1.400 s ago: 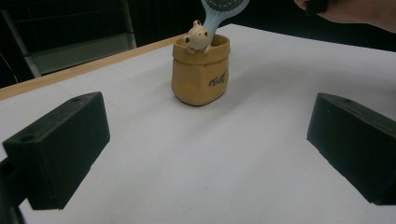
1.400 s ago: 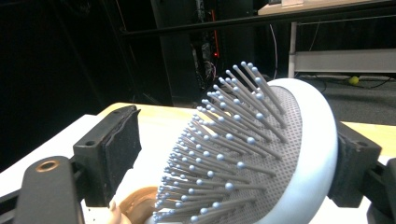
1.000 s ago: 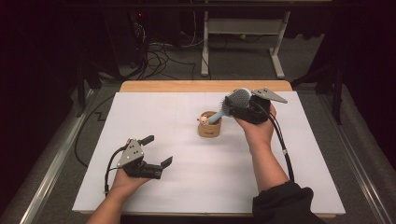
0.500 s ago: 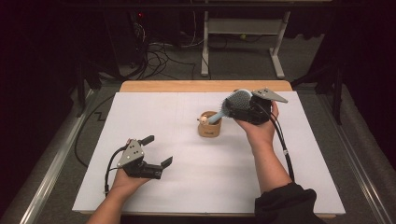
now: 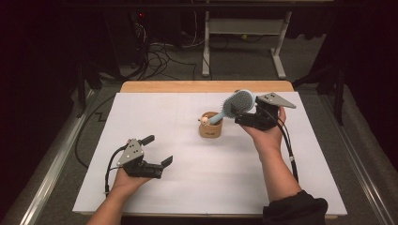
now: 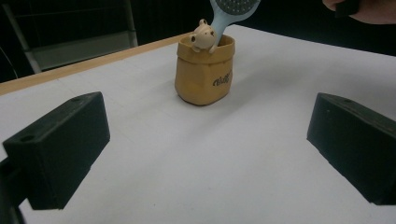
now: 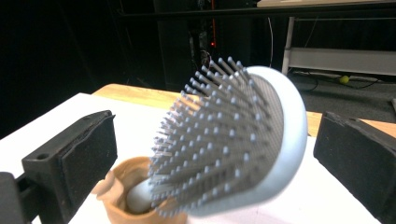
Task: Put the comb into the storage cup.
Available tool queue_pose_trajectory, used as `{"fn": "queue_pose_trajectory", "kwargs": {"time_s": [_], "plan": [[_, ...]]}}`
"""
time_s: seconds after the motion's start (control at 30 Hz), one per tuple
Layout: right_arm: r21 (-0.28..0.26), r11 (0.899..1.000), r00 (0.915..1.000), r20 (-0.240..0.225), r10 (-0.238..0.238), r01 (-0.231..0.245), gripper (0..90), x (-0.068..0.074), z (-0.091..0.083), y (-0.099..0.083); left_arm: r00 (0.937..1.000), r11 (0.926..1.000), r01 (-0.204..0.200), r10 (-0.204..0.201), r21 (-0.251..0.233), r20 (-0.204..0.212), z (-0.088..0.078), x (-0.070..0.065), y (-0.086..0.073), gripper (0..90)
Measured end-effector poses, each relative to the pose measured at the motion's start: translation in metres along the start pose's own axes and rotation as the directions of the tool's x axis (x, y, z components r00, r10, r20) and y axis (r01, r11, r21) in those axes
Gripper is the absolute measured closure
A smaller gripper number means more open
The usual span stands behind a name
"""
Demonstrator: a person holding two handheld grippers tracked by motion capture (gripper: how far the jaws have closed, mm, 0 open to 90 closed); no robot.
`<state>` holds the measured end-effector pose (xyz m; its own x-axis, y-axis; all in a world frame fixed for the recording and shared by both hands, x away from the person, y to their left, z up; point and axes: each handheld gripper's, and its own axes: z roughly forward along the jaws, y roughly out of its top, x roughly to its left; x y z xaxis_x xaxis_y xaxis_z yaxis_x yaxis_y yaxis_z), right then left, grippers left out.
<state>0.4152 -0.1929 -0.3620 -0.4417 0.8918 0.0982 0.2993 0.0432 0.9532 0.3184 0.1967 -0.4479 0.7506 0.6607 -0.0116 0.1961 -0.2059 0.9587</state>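
Hairbrush [image 5: 236,103] stands in tan cup [image 5: 210,130]; right claw [image 5: 245,118] just opened, left claw [image 5: 157,151] apart.

White table cover [image 5: 187,187], wooden table edge [image 5: 169,86] at the far side, grey floor [image 5: 178,61], tangled cables [image 5: 159,51], white metal stand [image 5: 244,28] behind.

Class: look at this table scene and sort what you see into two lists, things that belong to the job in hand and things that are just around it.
Part of the job:
- hairbrush, handle down in the holder
- tan holder
- right gripper, jaws just opened, brush head between them

Just around:
- left gripper, open, resting apart
- small bear figure on the holder's rim
- cables on the floor
- white table cover
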Motion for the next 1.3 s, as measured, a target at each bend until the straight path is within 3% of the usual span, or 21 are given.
{"fn": "queue_pose_trajectory", "kwargs": {"time_s": [0.37, 0.73, 0.87, 1.03, 1.3], "plan": [[0.037, 0.999, 0.9992, 0.011, -0.039, 0.038, 0.5, -0.006, -0.014, -0.028, 1.0000, 1.0000, 0.002, -0.002, 0.004, -0.010, 0.000, 0.001, 0.000, 0.0], [0.079, 0.996, 0.9994, 0.005, -0.034, 0.033, 0.5, -0.012, -0.027, -0.080, 0.9997, 0.9998, 0.013, -0.013, 0.014, -0.020, -0.001, 0.003, -0.001, 0.0], [0.080, 0.996, 0.9995, -0.003, -0.033, 0.033, 0.5, -0.012, -0.043, -0.095, 0.9997, 0.9996, 0.018, -0.018, 0.019, -0.017, -0.001, 0.003, -0.001, 0.0], [0.041, 0.999, 0.9996, -0.010, -0.025, 0.025, 0.4, -0.013, -0.071, -0.109, 0.9998, 0.9998, 0.012, -0.012, 0.013, -0.015, -0.003, 0.001, 0.000, 0.0], [0.000, 0.999, 0.9980, 0.052, -0.036, 0.036, 0.4, -0.027, -0.121, -0.129, 0.9999, 0.9992, 0.004, -0.004, 0.041, -0.013, 0.002, 0.000, -0.002, 0.0]]}}
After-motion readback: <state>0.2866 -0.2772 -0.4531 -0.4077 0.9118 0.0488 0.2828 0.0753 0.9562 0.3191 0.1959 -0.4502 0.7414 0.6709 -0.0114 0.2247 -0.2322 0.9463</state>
